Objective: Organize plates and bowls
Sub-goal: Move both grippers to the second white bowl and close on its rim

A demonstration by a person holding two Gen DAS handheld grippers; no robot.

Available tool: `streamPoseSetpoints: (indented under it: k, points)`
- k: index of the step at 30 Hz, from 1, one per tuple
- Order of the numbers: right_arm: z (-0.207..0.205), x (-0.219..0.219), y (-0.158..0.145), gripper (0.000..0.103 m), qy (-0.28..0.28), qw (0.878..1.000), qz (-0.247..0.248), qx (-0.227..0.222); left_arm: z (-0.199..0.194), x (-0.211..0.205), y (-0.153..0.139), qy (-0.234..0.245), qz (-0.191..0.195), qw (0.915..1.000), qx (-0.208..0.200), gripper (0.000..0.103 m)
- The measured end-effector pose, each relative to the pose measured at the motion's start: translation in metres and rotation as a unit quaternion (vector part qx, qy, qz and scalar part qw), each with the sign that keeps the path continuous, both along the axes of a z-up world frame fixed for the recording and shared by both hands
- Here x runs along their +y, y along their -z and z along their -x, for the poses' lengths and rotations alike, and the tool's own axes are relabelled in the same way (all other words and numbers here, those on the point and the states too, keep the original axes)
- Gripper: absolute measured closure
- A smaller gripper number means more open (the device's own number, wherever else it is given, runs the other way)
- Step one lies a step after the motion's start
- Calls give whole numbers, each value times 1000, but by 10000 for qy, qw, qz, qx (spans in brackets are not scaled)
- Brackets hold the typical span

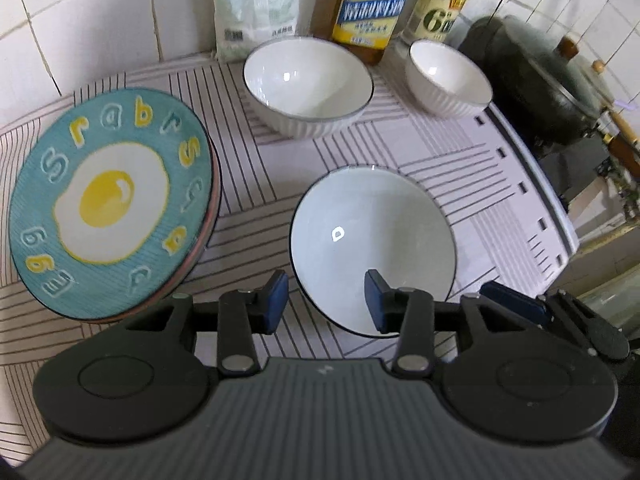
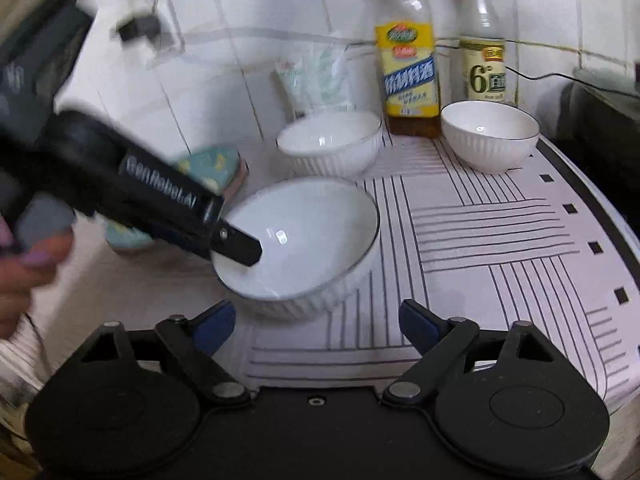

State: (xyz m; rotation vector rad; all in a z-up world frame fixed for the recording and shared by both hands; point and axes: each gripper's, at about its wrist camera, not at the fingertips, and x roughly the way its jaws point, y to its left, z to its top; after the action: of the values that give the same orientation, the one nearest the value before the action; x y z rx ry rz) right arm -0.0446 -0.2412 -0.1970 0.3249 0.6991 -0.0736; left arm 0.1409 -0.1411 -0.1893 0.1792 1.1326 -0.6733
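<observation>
Three white bowls stand on the striped mat (image 1: 440,152), and the one that matters to you is the near bowl (image 1: 372,248), which lies directly ahead of your left gripper (image 1: 326,300) and just under its tips. In the left wrist view, one blue pad sits outside the bowl's near rim and the other hangs over the inside, so the rim runs between them, but the pads are parted and I see neither pressing the wall: the left jaws are spread and hold nothing. Your right gripper (image 2: 316,326) is spread wide and empty as well, with the same bowl ahead of it and a little to its left, close but not between its fingers. So the left hand is the nearer one. A bowl has no long axis, so what counts is the rim: take it square across the wall, one pad inside and one outside. The far bowl (image 1: 308,86) and the small bowl (image 1: 448,78) wait by the bottles (image 1: 374,8), well apart from both grippers. The egg plate (image 1: 112,200) lies to the left of the near bowl, seemingly atop another plate. I judge the nesting not yet done.
</observation>
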Motion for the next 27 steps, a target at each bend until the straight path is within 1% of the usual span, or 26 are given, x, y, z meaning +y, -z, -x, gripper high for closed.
streamPoseSetpoints:
  k: [2,4,5,7,9,12,14,19,24,27]
  points:
    - [6,-9,-11,15,108,9990,-403,-170,-4,4,-7,-25,62,10000,-27,62]
    - [9,-17,-19,19,243,9971,-659,-286,-10,6,-14,-31,97,9999,-88,62]
    - [8,-21,-23,21,362,9961,-754,-270,-14,6,-18,-28,101,9999,-116,62]
    - [1,-29,-29,30,584,9937,-937,-185,-23,5,-23,37,54,9999,-154,60]
    - [-7,-38,-34,33,728,9910,-1117,-100,-32,1,-26,100,-2,9998,-200,60]
    - [-22,-45,-39,40,769,9901,-1177,5,-47,-7,-28,153,-79,9994,-291,59]
    - [-32,-49,-43,43,774,9903,-1156,36,-55,-11,-29,163,-102,9992,-348,59]
    - [-66,-53,-51,43,654,9929,-989,61,-76,-25,-27,214,-92,9984,-513,56]
    - [-100,-59,-46,44,618,9927,-1030,97,-101,-37,-17,173,-72,9982,-571,56]
    - [-121,-65,-40,44,616,9929,-1008,158,-113,-45,-8,208,-116,9970,-735,56]
